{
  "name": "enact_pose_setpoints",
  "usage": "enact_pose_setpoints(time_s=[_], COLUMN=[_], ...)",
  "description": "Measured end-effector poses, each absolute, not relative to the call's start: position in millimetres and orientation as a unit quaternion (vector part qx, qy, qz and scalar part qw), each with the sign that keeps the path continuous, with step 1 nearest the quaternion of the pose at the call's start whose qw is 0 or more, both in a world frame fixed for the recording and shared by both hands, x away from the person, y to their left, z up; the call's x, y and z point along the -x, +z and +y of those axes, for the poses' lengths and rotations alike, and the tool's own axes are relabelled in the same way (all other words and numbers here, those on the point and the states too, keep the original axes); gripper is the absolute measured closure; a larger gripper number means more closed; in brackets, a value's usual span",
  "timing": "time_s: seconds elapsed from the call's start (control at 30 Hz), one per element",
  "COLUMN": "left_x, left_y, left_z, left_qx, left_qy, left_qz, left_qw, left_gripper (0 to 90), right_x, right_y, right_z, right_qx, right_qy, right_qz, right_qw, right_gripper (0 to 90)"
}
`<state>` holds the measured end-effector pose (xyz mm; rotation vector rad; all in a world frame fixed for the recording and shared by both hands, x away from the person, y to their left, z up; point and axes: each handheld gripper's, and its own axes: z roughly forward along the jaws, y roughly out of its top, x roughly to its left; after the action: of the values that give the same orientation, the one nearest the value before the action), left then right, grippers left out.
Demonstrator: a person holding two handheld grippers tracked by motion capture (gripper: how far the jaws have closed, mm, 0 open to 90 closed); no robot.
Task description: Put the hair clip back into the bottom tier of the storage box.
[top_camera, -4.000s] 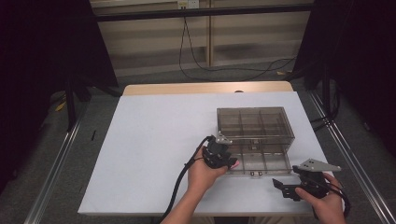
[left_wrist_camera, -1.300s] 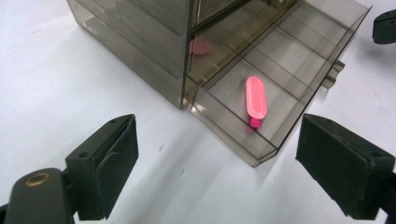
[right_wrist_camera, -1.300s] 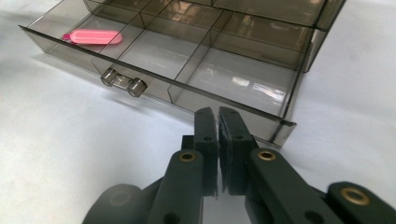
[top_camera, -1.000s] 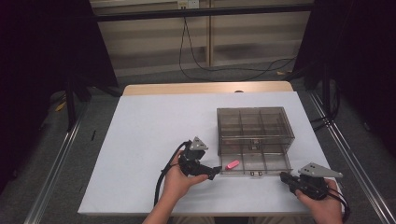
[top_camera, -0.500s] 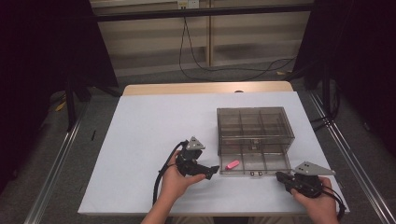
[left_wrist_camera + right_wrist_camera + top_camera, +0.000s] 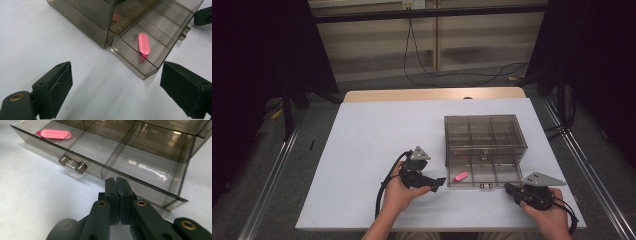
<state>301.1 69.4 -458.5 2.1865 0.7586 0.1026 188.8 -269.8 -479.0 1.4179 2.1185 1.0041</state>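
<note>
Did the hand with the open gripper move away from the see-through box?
Yes. The left gripper was at the drawer of the box four seconds ago; now it sits left of it, with the pink thing in the drawer.

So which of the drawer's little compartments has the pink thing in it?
The front compartment at the pulled-out drawer's left end, nearest the open left gripper; the pink oblong piece lies flat there, and the other visible compartments look empty.

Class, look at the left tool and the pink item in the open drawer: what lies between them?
In the left gripper view, bare white table and the drawer's clear wall separate the left tool from the pink item.
</note>
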Motion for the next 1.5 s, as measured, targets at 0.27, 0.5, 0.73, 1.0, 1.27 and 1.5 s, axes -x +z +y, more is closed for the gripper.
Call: enact_pose_setpoints(time_s=[0.27,0.5,0.73,1.0,1.27,1.5], left_x=[-301,-302,-302,-307,-312,-317], left_y=[-457,-451,-447,-424,-406,-395], left_z=[71,69,70,69,64,58], left_qx=[-0.860,-0.860,-0.855,-0.862,-0.864,-0.859], left_qy=[0.041,0.047,0.051,0.049,0.044,0.039], left_qz=[0.307,0.297,0.292,0.292,0.292,0.289], left_qw=[0.406,0.412,0.425,0.412,0.408,0.422], left_gripper=[10.8,16.4,36.8,59.5,78.2,84.5], right_x=[-192,-192,-193,-193,-193,-193], right_y=[-481,-480,-480,-479,-479,-479], right_z=[-264,-262,-262,-261,-260,-259], right_qx=[-0.501,-0.502,-0.502,-0.500,-0.500,-0.498], right_qy=[0.358,0.359,0.359,0.361,0.360,0.362], right_qz=[0.763,0.762,0.762,0.762,0.763,0.763], right_qw=[0.197,0.197,0.195,0.197,0.196,0.196], right_gripper=[88.2,88.2,88.2,88.2,88.2,88.2])
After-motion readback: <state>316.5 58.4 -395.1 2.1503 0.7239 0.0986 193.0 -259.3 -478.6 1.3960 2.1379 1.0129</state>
